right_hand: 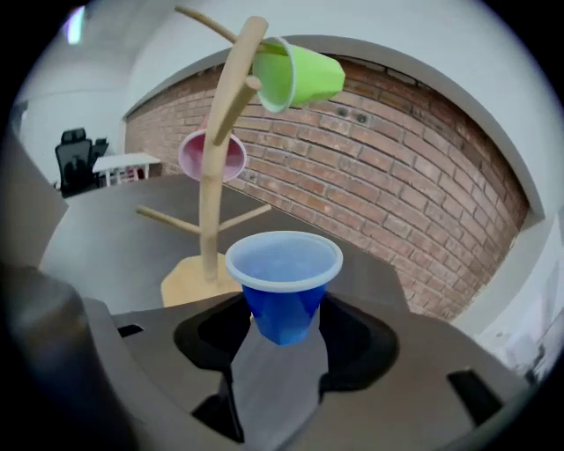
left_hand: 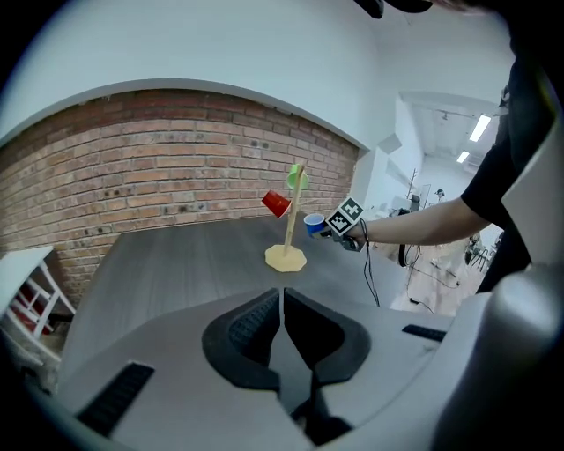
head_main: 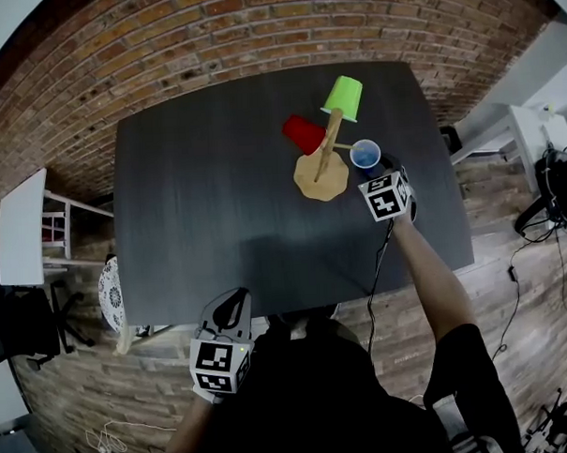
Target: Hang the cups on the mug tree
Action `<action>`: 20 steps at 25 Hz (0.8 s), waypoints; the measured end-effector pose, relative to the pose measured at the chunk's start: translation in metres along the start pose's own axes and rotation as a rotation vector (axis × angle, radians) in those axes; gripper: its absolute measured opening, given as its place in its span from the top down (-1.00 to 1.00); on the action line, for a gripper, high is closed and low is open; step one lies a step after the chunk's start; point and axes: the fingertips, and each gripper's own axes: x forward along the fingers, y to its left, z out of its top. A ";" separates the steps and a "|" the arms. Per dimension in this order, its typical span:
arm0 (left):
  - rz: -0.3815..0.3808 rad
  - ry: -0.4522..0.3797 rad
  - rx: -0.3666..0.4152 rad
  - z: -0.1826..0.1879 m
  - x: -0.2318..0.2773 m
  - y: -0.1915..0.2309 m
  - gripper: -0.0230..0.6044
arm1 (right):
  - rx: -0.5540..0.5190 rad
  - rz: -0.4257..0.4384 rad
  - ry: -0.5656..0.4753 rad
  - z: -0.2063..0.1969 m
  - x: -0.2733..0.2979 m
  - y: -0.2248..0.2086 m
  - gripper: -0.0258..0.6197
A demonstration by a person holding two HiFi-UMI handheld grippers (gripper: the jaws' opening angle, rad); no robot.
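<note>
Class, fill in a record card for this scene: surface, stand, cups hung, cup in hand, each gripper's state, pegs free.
Surface: dark table
Stand: wooden mug tree, upright on the table
Cups hung: green cup near the top; red cup lower
Cup in hand: blue cup, upright, beside the tree
Right gripper: shut on the blue cup
Left gripper: shut, empty, away from the tree
Pegs free: lower pegs, bare
</note>
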 end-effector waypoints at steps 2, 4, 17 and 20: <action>0.024 0.013 -0.005 -0.001 -0.001 -0.001 0.84 | -0.142 -0.054 -0.012 0.008 0.014 -0.016 0.09; 0.043 0.025 -0.012 -0.001 0.000 -0.003 0.84 | -0.269 -0.096 -0.007 0.016 0.026 -0.028 0.09; 0.119 0.047 -0.060 0.004 0.009 -0.015 0.85 | -0.648 -0.120 -0.059 0.052 0.057 -0.017 0.09; 0.092 0.044 -0.051 0.007 0.015 -0.023 0.85 | -0.639 -0.117 -0.056 0.050 0.055 -0.014 0.09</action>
